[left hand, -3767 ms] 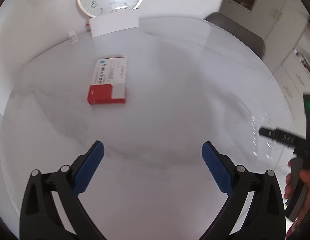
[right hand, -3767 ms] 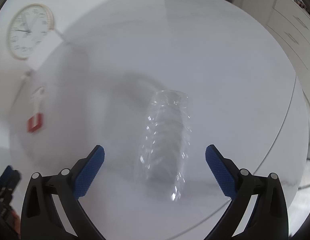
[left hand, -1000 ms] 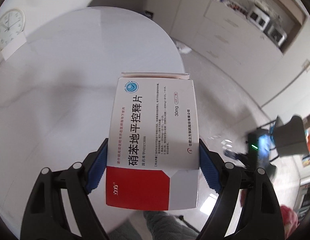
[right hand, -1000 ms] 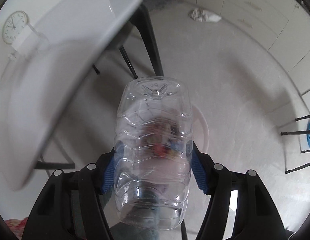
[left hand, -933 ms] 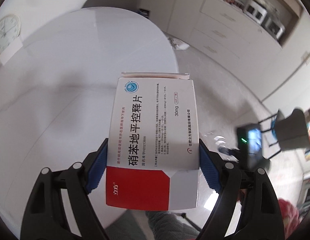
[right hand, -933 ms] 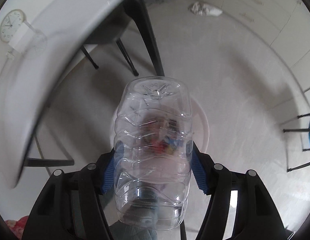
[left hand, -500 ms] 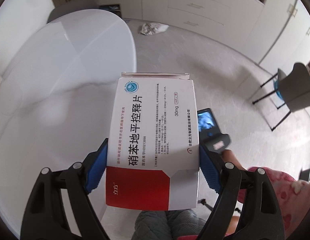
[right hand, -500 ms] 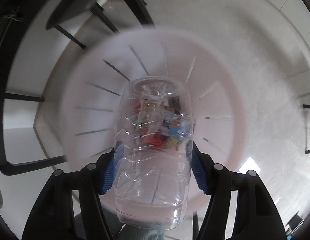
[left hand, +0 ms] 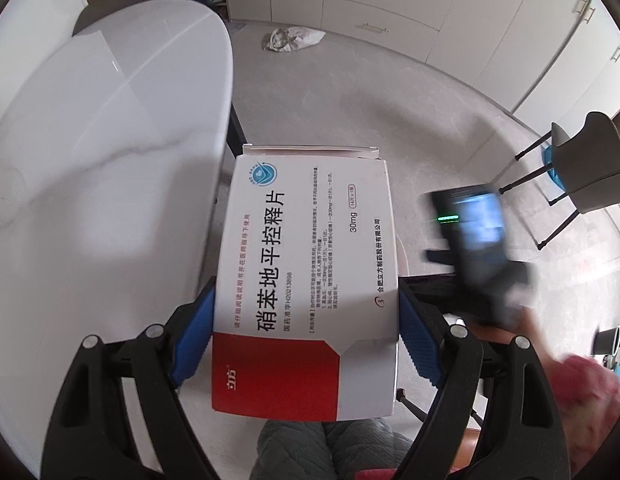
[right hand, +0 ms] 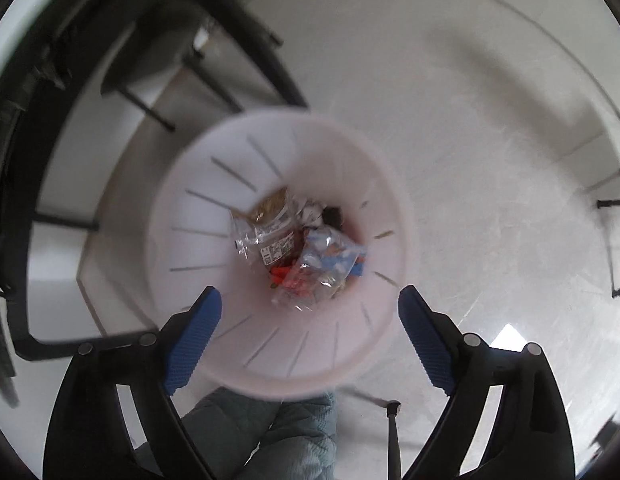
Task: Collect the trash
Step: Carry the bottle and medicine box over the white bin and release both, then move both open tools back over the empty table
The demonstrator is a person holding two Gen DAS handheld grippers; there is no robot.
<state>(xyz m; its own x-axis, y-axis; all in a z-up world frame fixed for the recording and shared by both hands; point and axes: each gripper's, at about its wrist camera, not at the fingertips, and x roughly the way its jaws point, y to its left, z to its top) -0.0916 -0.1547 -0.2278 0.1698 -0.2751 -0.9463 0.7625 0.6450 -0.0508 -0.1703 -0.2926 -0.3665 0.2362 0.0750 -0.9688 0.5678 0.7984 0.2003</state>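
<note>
My left gripper [left hand: 305, 336] is shut on a white and red medicine box [left hand: 310, 280] and holds it in the air beside the white table [left hand: 89, 160]. My right gripper [right hand: 310, 340] is open and empty, pointing down over a pale pink trash bin [right hand: 181, 216] on the floor. Inside the bin lie wrappers and clear plastic trash [right hand: 297, 248]; the clear bottle is not distinguishable among them. In the left wrist view the right gripper's body with its lit screen [left hand: 474, 240] shows blurred to the right of the box.
Black table legs and a chair base [right hand: 109, 80] stand left of the bin. A crumpled bag [left hand: 293, 38] lies on the floor by the cabinets [left hand: 390, 4]. A grey chair [left hand: 582, 168] stands at the right. The person's knees [right hand: 261, 432] are below.
My right gripper has opened and the clear bottle has left it, over the bin. My left gripper keeps the medicine box and has swung away from the table toward the floor.
</note>
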